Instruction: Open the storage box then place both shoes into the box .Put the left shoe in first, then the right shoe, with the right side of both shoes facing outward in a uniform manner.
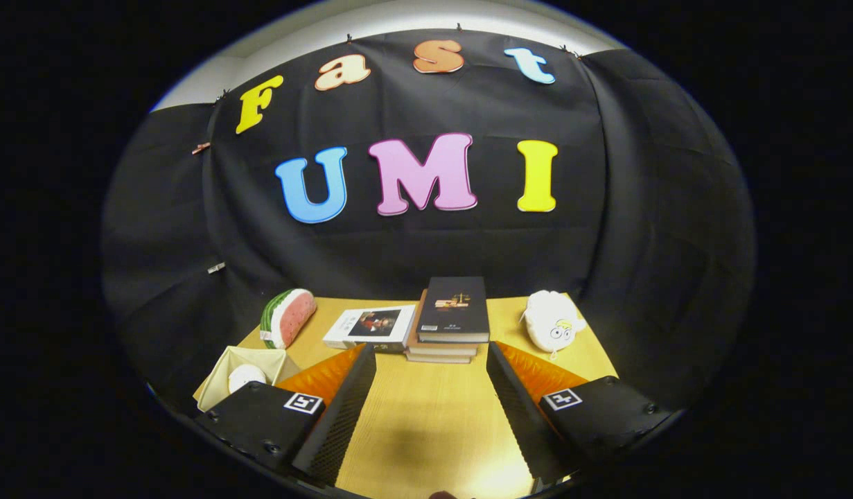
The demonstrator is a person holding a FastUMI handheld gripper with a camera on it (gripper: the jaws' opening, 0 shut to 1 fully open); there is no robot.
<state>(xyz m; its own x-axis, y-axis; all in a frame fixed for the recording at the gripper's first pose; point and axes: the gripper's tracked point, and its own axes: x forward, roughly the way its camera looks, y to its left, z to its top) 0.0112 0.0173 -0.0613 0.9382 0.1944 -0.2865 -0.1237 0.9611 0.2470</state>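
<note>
My gripper (432,351) is open above the wooden table (426,423), its two fingers spread wide with only bare tabletop between them. Its shadow falls on the wood just below. Just ahead of the fingertips stands a stack of books (448,320) with a dark cover on top.
A white book (371,327) lies to the left of the stack. Beyond the left finger are a watermelon-slice toy (286,317) and a white open paper tray (240,374) holding a round white thing. A white plush toy (552,321) sits beyond the right finger. Black cloth walls close the table's back and sides.
</note>
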